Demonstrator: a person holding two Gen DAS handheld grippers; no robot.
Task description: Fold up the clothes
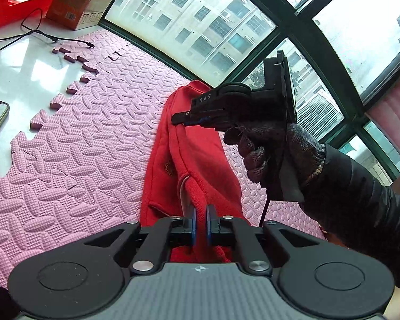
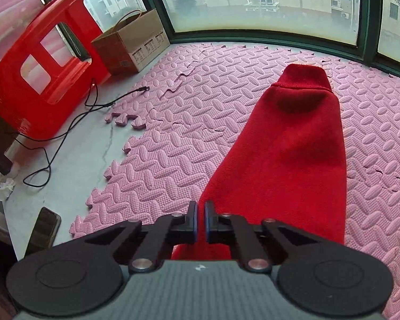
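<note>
A red knit garment (image 1: 197,154) lies lengthwise on the pink foam mat (image 1: 93,133), bunched into a long fold. In the left wrist view my left gripper (image 1: 201,217) is shut on its near end, with red cloth pinched between the blue pads. Farther along, my right gripper (image 1: 178,118), held by a gloved hand (image 1: 266,154), is shut on the garment's left edge. In the right wrist view the garment (image 2: 288,146) runs away to its ribbed hem (image 2: 302,76), and the right gripper (image 2: 200,213) has red cloth in the narrow gap between its pads.
A red plastic stool (image 2: 40,61) and a cardboard box (image 2: 130,45) stand at the far left by the window. A black cable (image 2: 74,122) trails over the bare white floor (image 2: 74,160). A phone (image 2: 44,229) lies near the mat's jagged left edge.
</note>
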